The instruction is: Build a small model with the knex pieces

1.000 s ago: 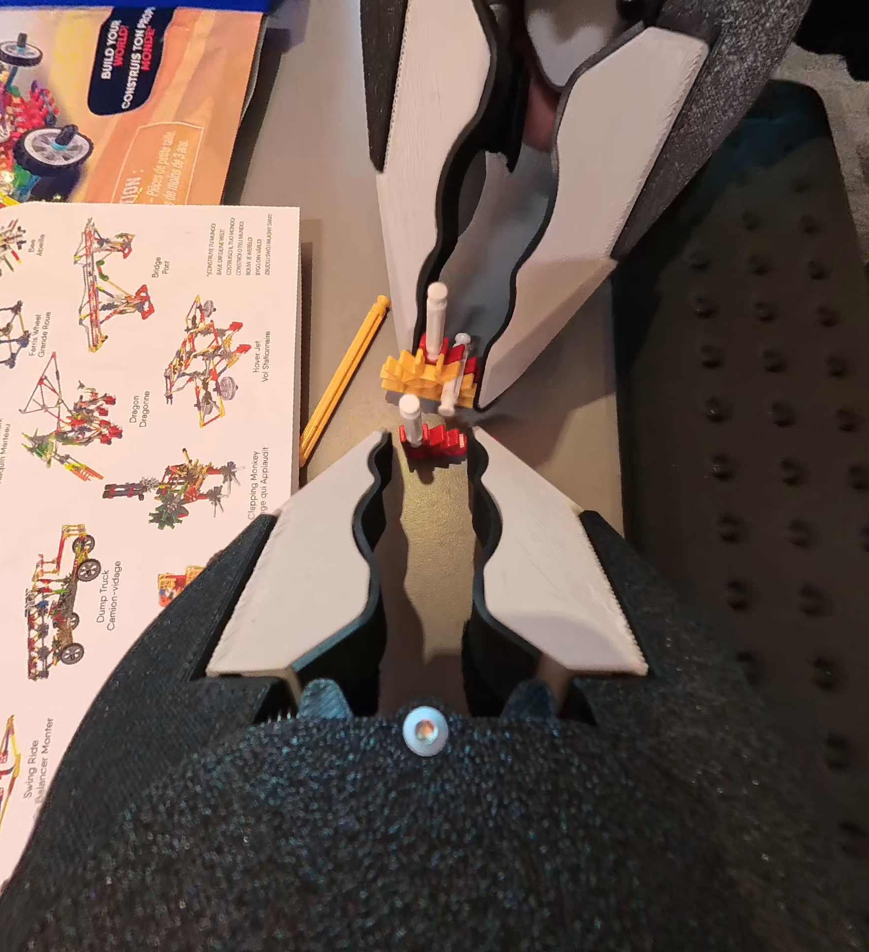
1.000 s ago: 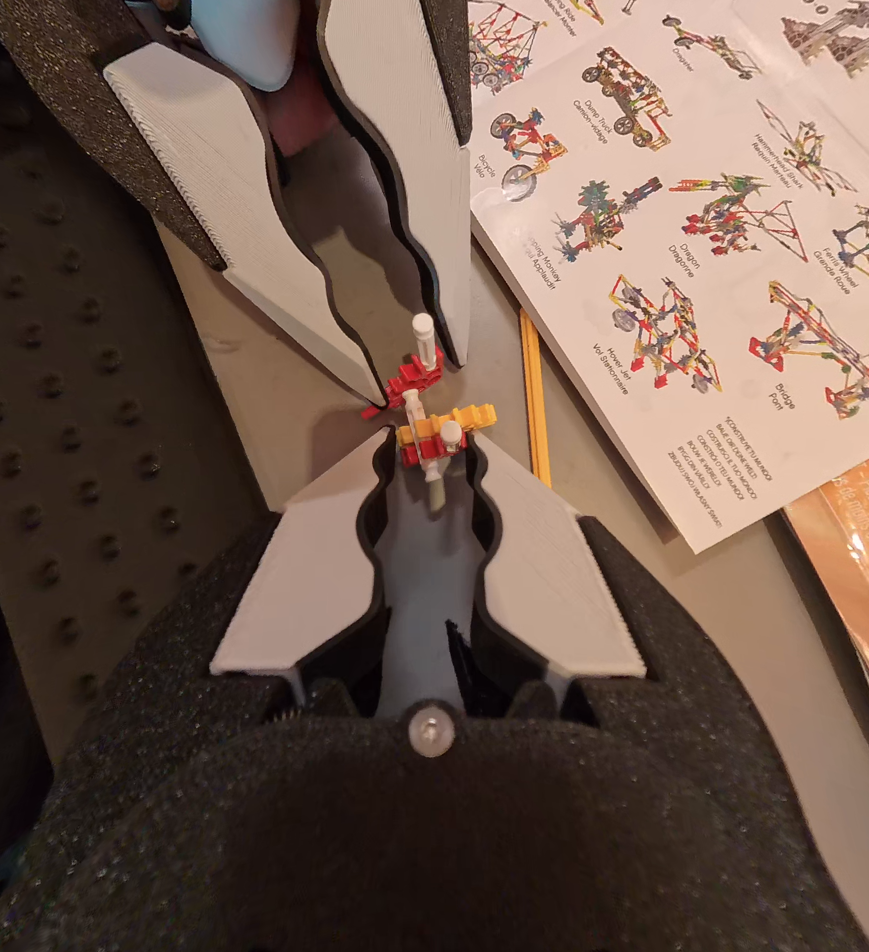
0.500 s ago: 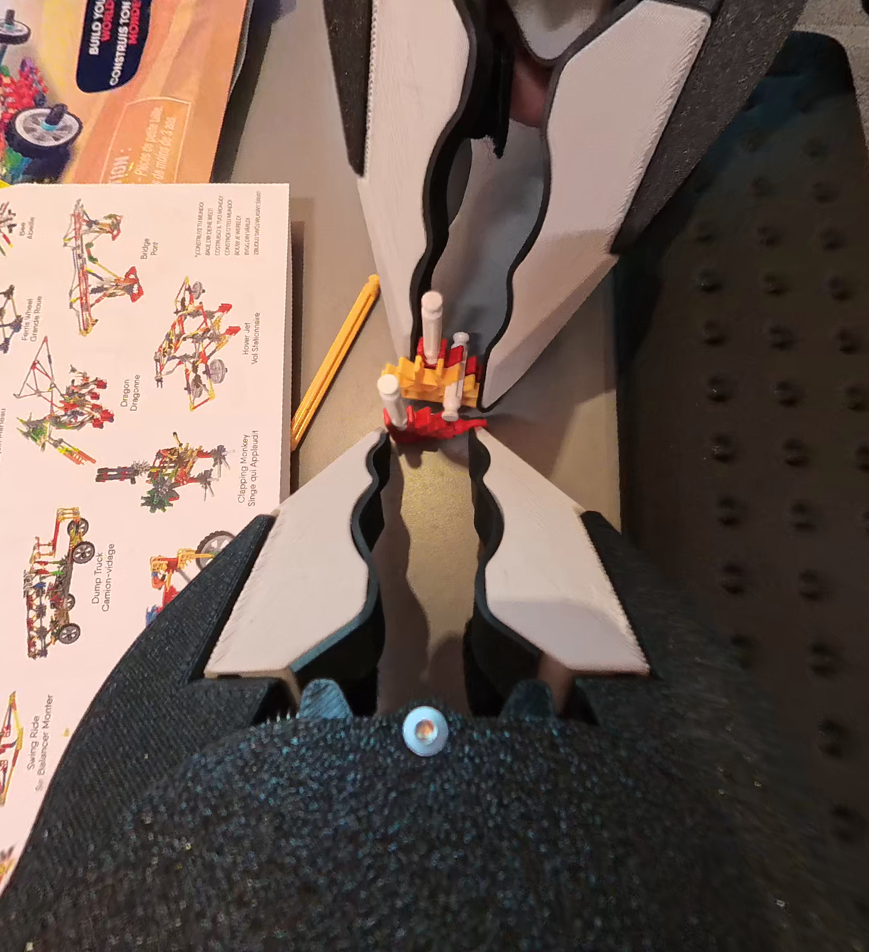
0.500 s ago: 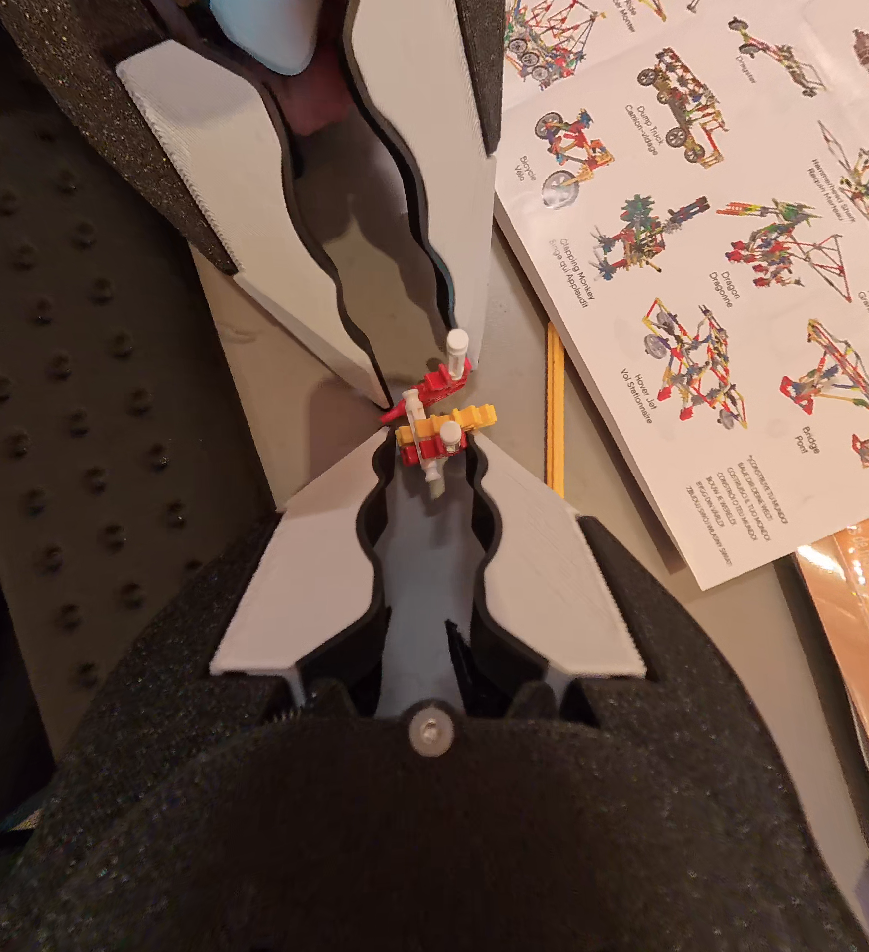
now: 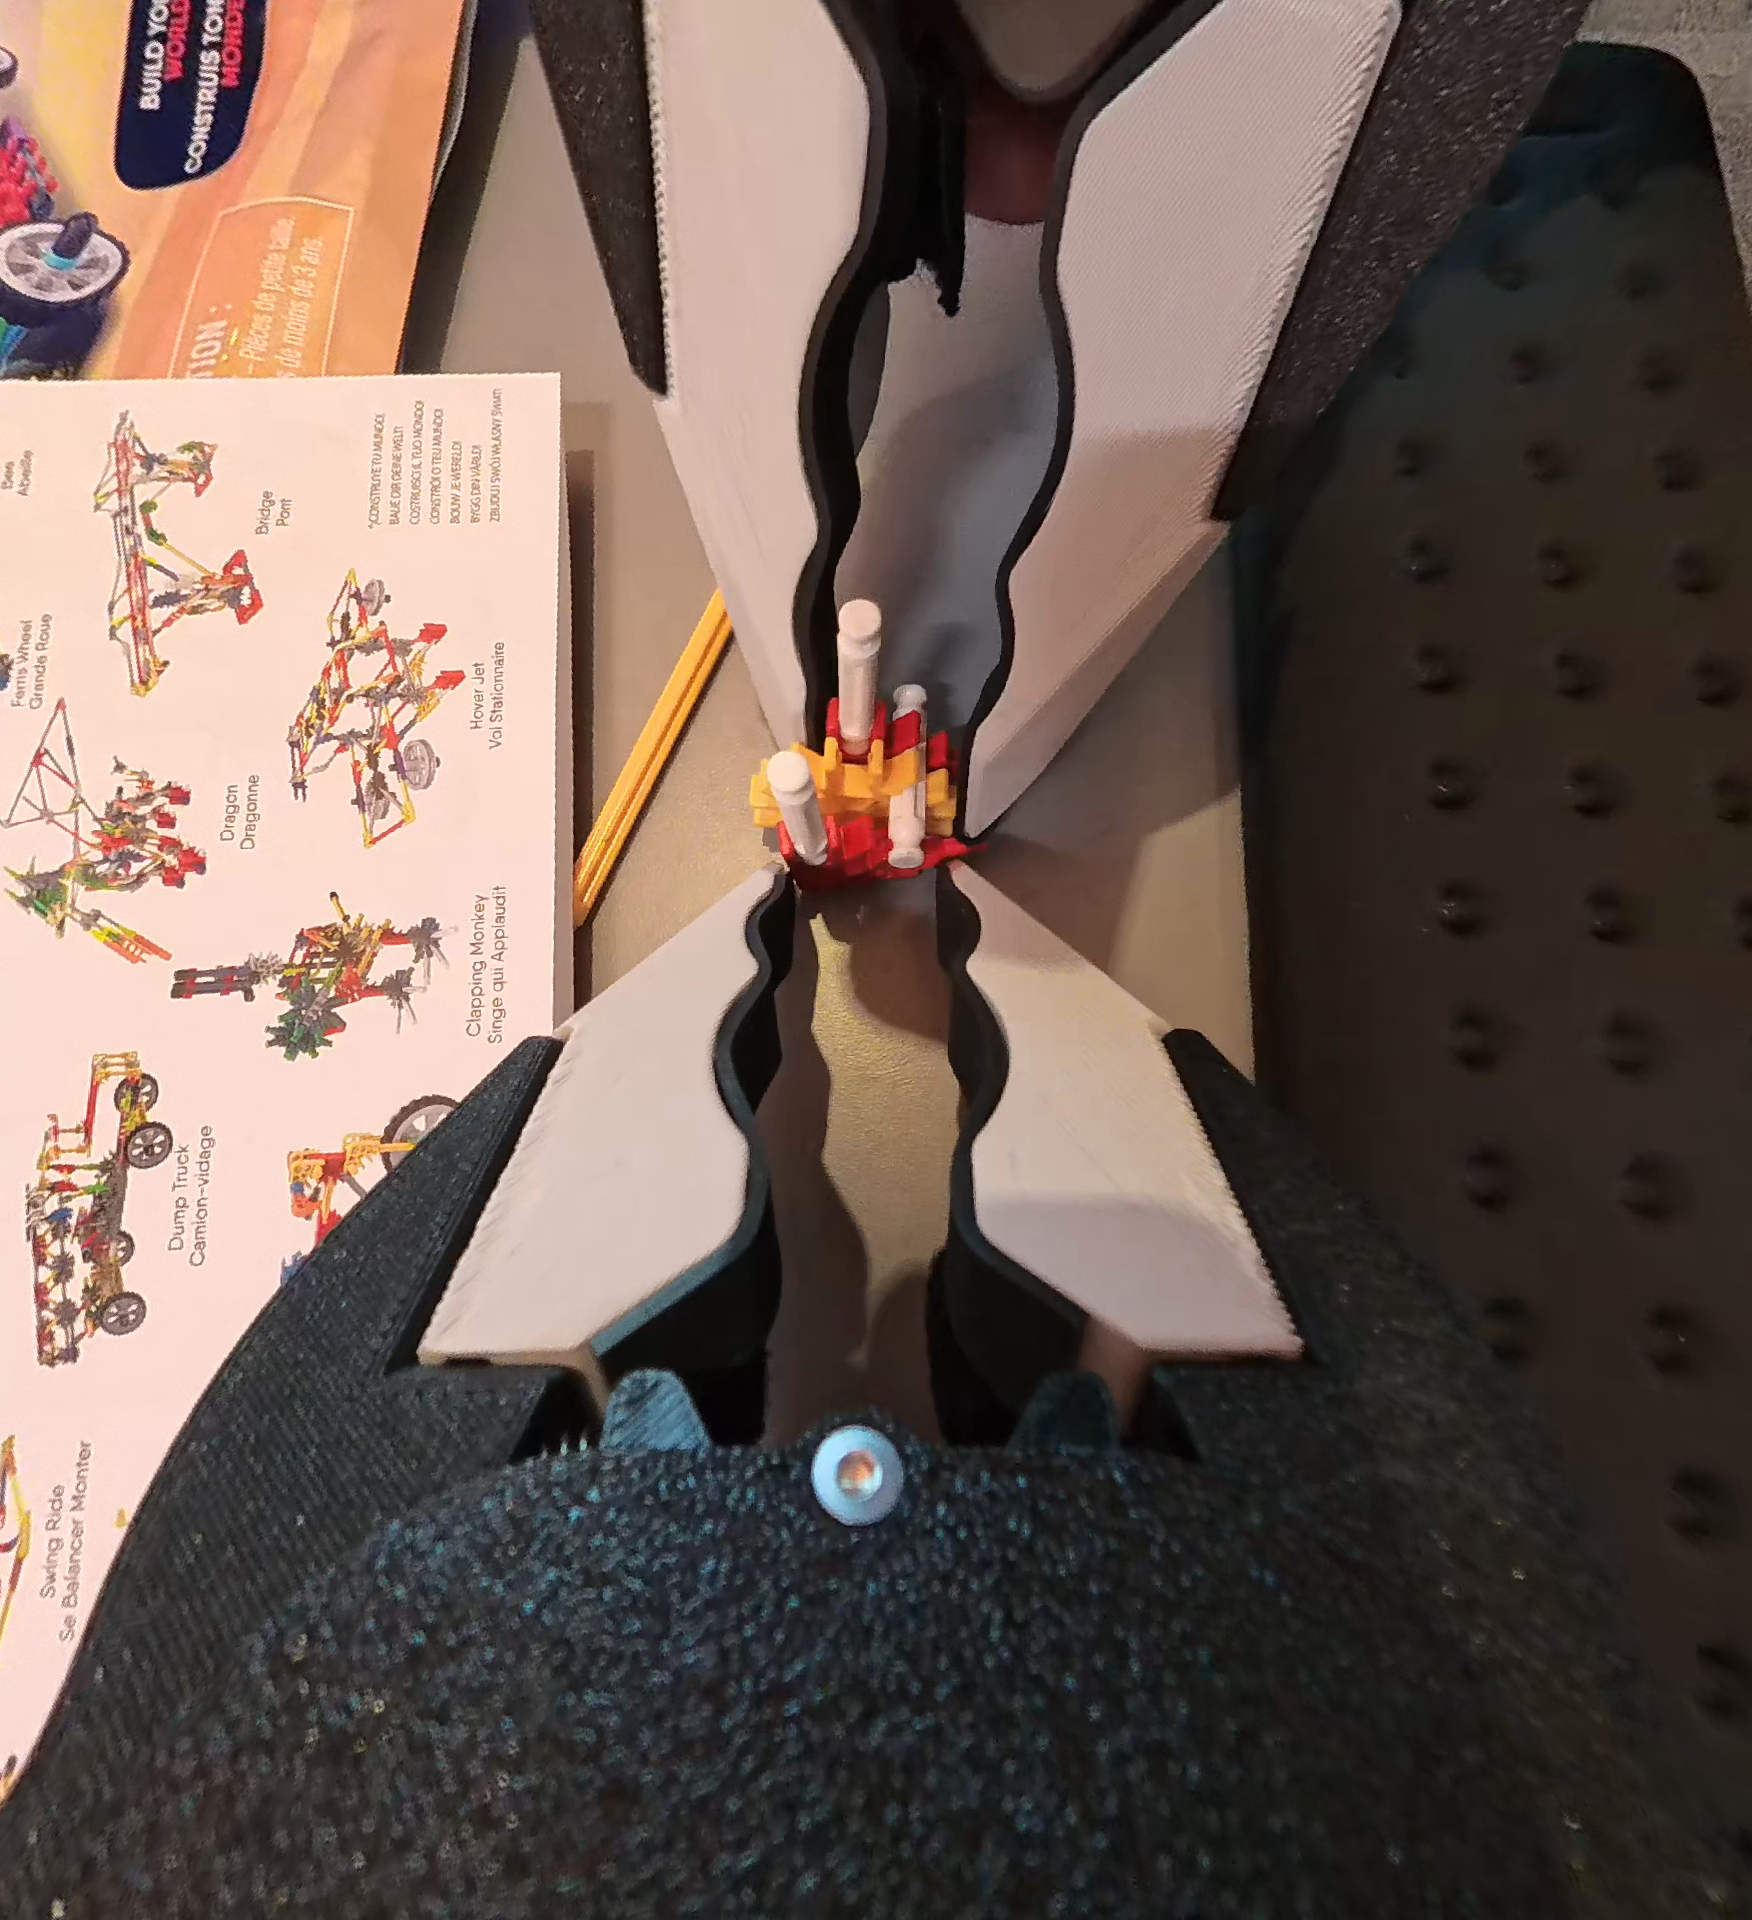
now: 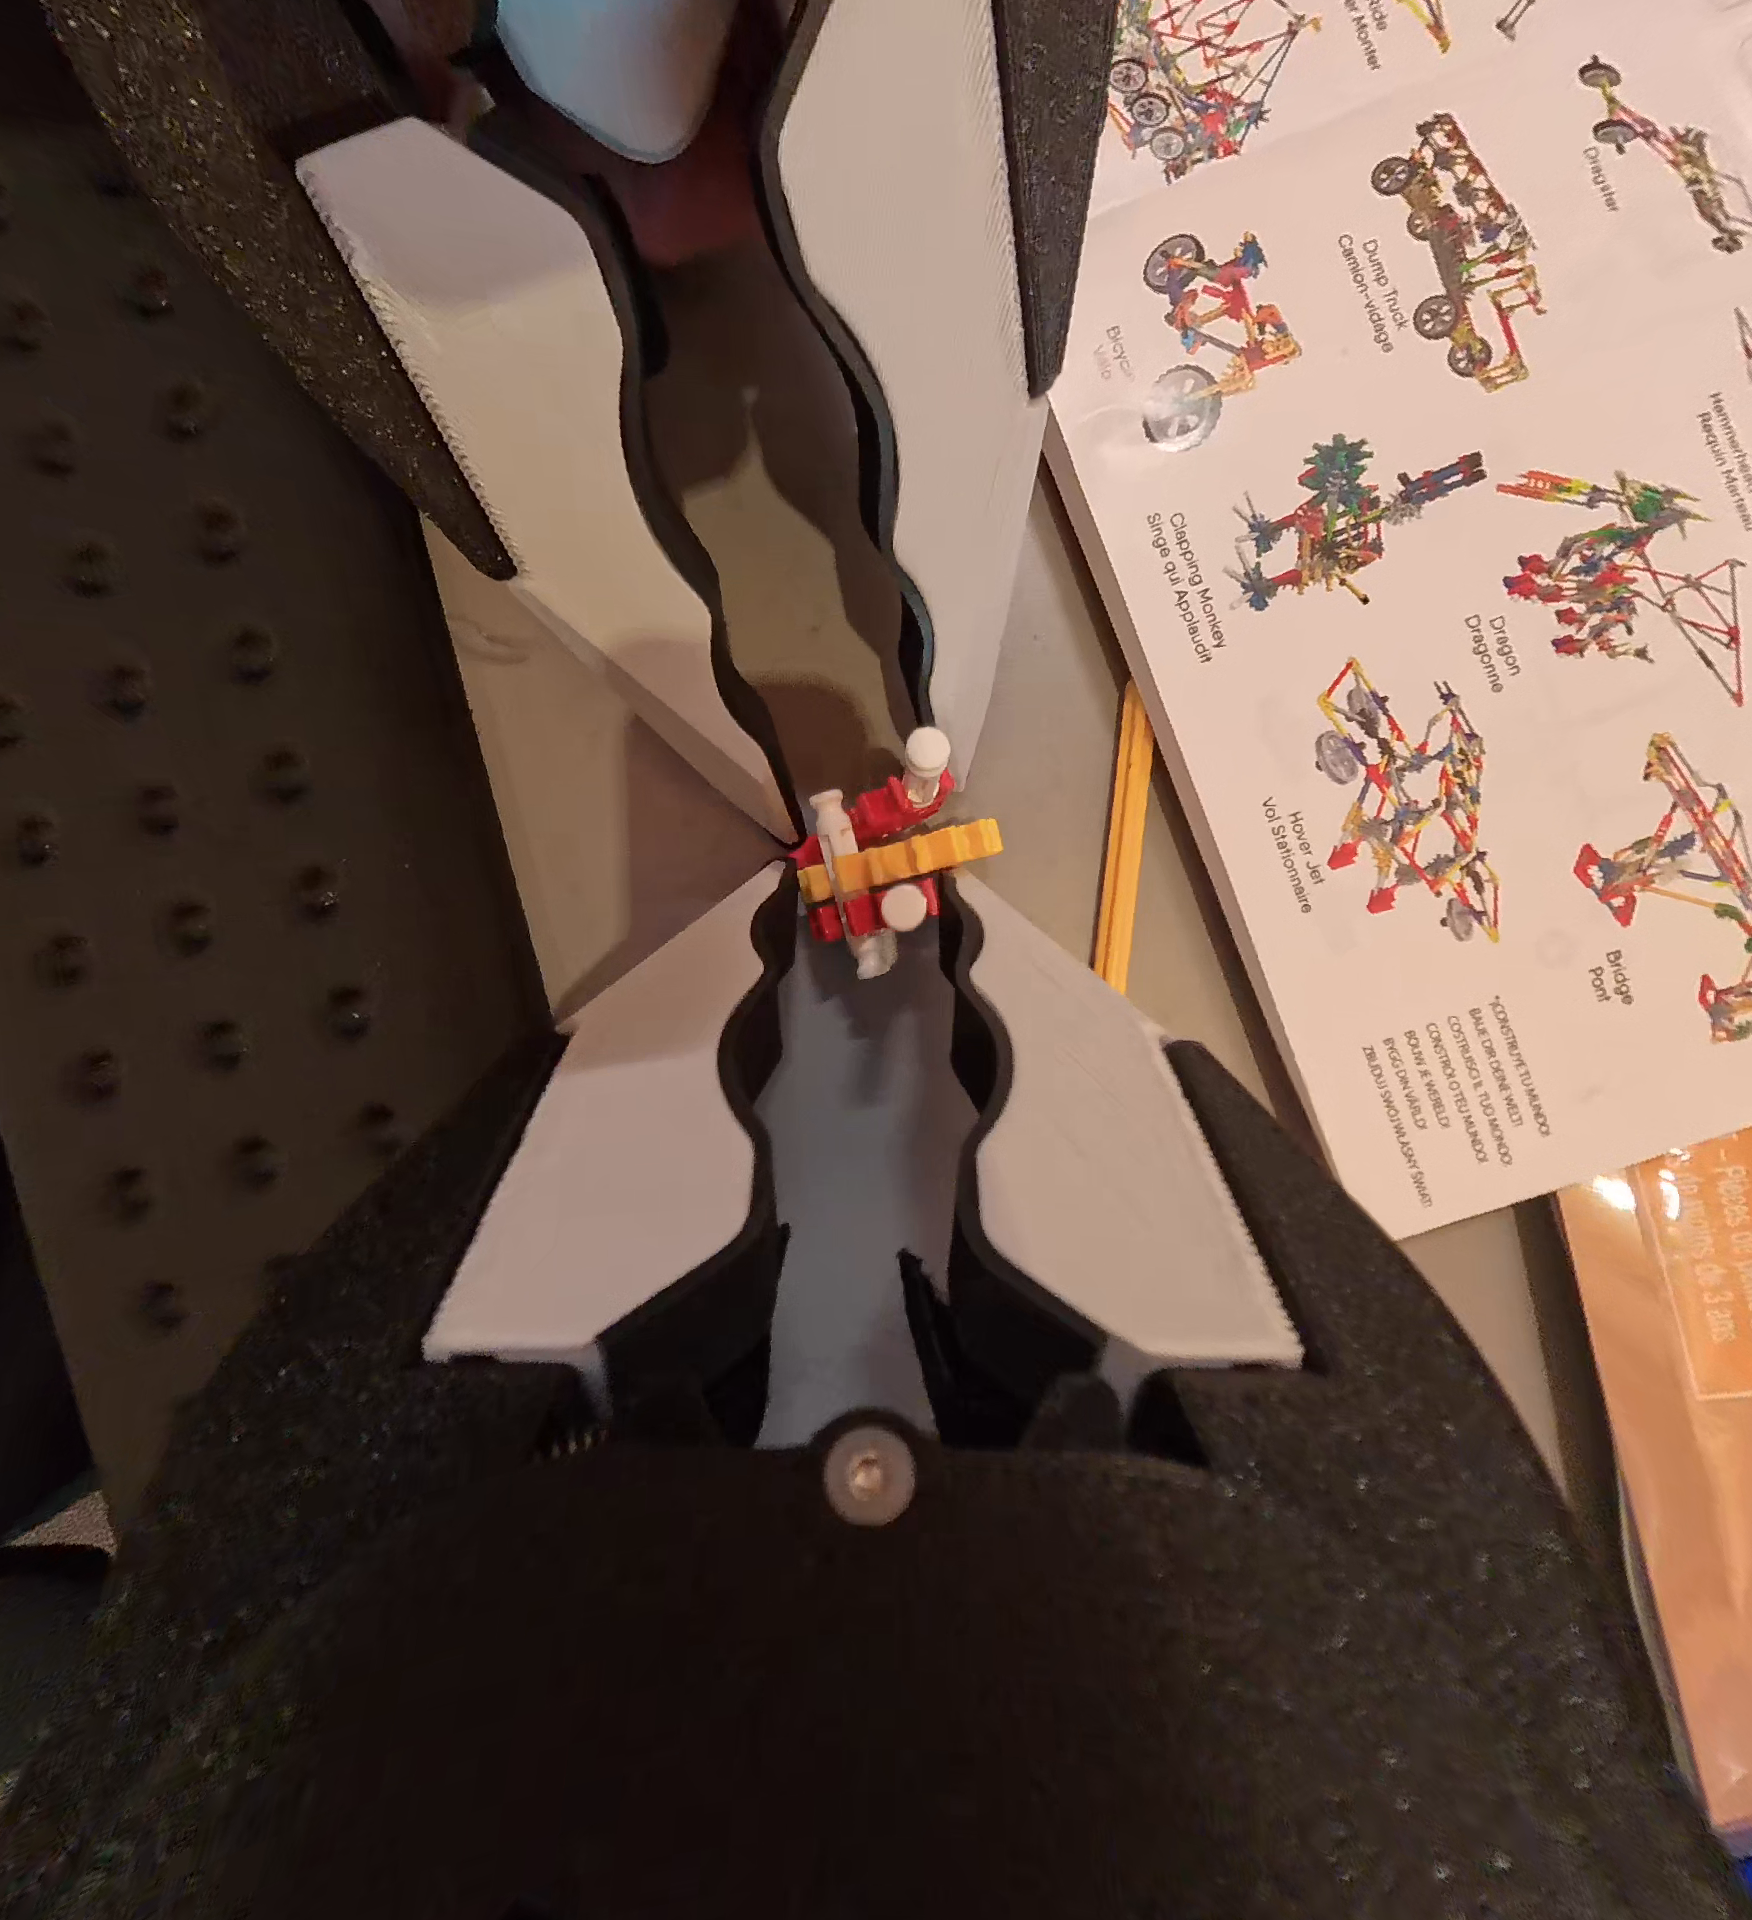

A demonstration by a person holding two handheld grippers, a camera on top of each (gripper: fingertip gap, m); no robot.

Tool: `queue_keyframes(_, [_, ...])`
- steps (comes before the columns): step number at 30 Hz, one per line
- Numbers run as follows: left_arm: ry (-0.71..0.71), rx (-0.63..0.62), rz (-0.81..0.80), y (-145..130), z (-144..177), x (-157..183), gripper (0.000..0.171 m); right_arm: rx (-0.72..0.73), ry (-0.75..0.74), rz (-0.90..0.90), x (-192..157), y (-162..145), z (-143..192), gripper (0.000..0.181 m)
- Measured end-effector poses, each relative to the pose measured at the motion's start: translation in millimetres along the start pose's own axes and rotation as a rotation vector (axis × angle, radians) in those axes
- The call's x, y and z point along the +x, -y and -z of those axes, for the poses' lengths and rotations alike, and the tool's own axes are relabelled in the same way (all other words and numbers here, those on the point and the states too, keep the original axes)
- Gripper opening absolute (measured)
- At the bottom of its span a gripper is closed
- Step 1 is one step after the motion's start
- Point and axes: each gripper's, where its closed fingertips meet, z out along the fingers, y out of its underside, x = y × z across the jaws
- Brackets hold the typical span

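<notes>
Red, yellow and white plastic construction pieces meet tip to tip between two grippers above a grey worktop [image 5: 643, 478]. The left gripper [image 5: 859, 896] is closed to a narrow gap on a small red toothed connector with a white peg [image 5: 830, 847], pressed against the yellow-and-red connector cluster with white rods [image 6: 877, 894] pinched in the right gripper [image 6: 867, 914]. A thin yellow rod [image 5: 654, 748] lies beside a printed model sheet [image 5: 228, 727]; a black studded mat [image 5: 1537, 831] is opposite.
</notes>
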Motion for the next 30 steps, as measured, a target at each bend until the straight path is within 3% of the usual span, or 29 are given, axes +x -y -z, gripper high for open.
queue_keyframes(14, [-0.022, 0.001, 0.003, 0.4, 0.2, 2.0, 0.027, -0.05, 0.029, 0.048, 2.3, 1.4, -1.4, 0.027])
queue_keyframes(30, [-0.034, 0.054, 0.142, 8.0, 11.5, -2.7, 0.033, -0.061, 0.03, 0.059, 2.1, 1.5, -1.4, 0.027])
